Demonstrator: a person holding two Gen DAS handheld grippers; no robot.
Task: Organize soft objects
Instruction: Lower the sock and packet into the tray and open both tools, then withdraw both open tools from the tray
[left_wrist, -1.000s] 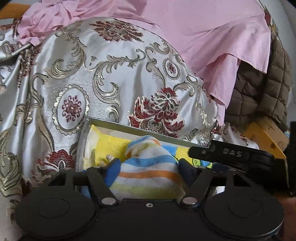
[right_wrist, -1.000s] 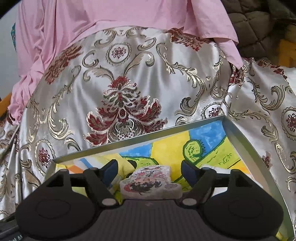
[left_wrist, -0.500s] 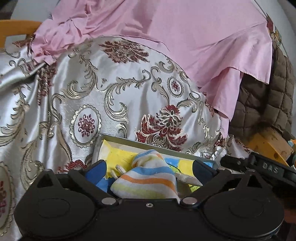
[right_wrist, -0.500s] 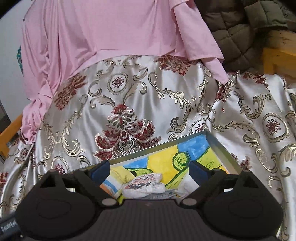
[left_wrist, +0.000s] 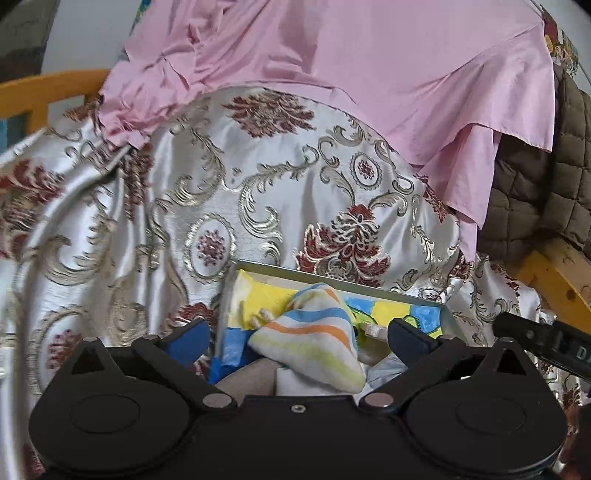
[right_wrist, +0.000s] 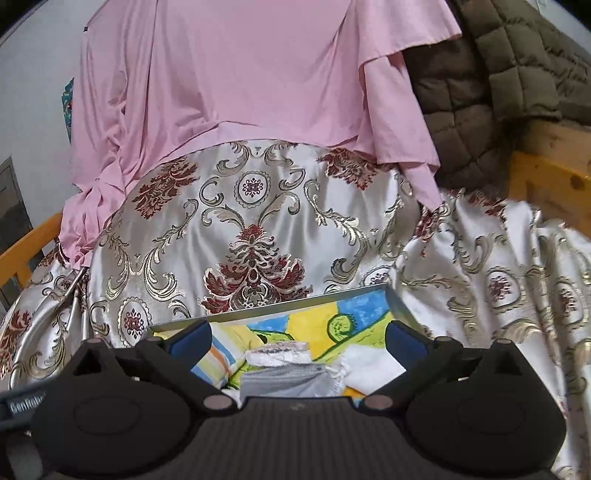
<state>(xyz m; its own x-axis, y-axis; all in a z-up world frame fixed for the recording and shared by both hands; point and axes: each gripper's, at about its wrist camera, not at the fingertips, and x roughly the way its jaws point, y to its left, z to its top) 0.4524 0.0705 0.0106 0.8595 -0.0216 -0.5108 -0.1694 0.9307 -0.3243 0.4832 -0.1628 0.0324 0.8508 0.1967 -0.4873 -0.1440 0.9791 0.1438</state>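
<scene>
A shallow metal tray (left_wrist: 332, 280) with a yellow, blue and green painted floor lies on the satin cloth. A striped blue, orange and yellow cloth (left_wrist: 310, 343) is heaped in it. My left gripper (left_wrist: 299, 338) hovers above and behind that cloth, jaws opening, pads clear of it. In the right wrist view the tray (right_wrist: 273, 308) also holds a small printed pad (right_wrist: 277, 350), a grey cloth (right_wrist: 291, 380) and a white cloth (right_wrist: 373, 369). My right gripper (right_wrist: 299, 339) is over them with its jaws opening, gripping nothing.
A silver brocade satin cloth (left_wrist: 258, 206) with red flowers covers the surface around the tray. A pink garment (right_wrist: 240, 81) drapes behind it, beside a brown quilted jacket (right_wrist: 498, 74). An orange wooden frame (left_wrist: 554, 280) borders the sides.
Both grippers have drawn back and upward from the tray while their jaws widened. The striped cloth and the printed pad now lie loose in the tray, and more pink garment shows.
</scene>
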